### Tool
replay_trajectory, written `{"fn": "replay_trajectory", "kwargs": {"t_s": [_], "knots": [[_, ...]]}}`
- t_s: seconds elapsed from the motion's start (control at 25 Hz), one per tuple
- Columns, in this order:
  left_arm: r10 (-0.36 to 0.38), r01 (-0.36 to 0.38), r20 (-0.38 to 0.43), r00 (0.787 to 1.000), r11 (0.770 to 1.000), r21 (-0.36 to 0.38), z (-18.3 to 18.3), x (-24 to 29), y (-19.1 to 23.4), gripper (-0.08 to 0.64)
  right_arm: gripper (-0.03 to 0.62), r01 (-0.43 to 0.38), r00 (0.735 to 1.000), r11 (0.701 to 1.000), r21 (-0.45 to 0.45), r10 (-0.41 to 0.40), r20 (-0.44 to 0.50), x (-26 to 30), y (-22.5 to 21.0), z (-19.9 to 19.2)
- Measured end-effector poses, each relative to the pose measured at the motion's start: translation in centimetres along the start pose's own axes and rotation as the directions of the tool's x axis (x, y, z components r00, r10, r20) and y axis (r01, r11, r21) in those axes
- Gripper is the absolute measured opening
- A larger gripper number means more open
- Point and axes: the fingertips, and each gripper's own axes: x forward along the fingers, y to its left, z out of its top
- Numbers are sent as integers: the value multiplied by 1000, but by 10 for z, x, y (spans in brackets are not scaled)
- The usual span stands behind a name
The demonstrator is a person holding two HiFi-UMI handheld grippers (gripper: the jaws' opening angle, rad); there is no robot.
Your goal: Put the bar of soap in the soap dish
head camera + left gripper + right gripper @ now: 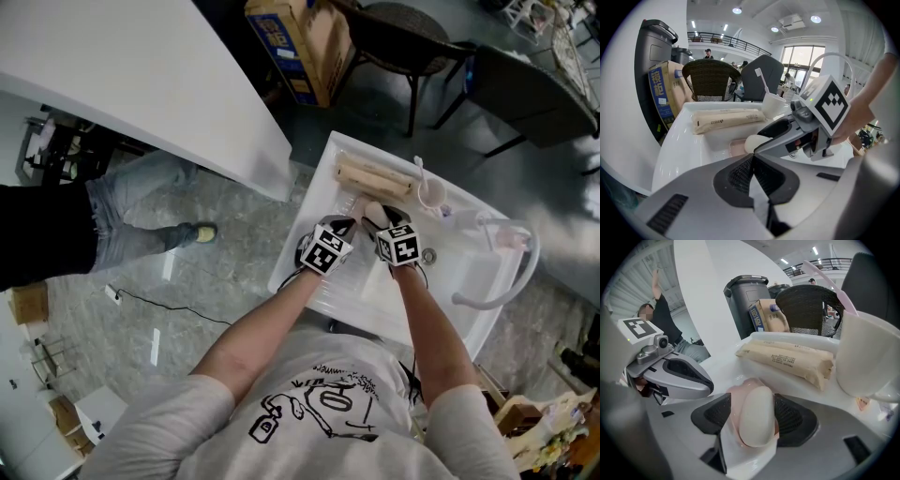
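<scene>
The white oval bar of soap [757, 416] lies in the pale pink soap dish [733, 399] on the white sink's ledge [323, 183]. My right gripper [752, 414] straddles the soap. The left pad stands off it, with a strip of dish showing between, and the right pad sits very close. My left gripper [752, 161] is just to the left, shut with nothing between its pads. In its view the soap [753, 143] and the dish [736, 147] lie under the right gripper's fingers [780, 133].
A beige wrapped package [787, 359] lies along the sink's back ledge. A white cup [867, 357] with a toothbrush stands to the right. The curved faucet [511, 281] and drain [428, 255] are further right. A cardboard box [291, 37] and chairs stand beyond.
</scene>
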Motion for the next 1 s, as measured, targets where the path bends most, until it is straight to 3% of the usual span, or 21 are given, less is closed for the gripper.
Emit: {"fn": "replay_trajectory", "kwargs": {"t_s": [0.6,1.0], "knots": [[4,-4,16,1000,1000,14,5,-5,-2,3,268,14,1000,1000,-4,-14,23,-7,1,4],[17,-14,63,998,999,-33,6,-18,-4,3,253,46,989,998,-35,-41,141,-40,3,25]]}}
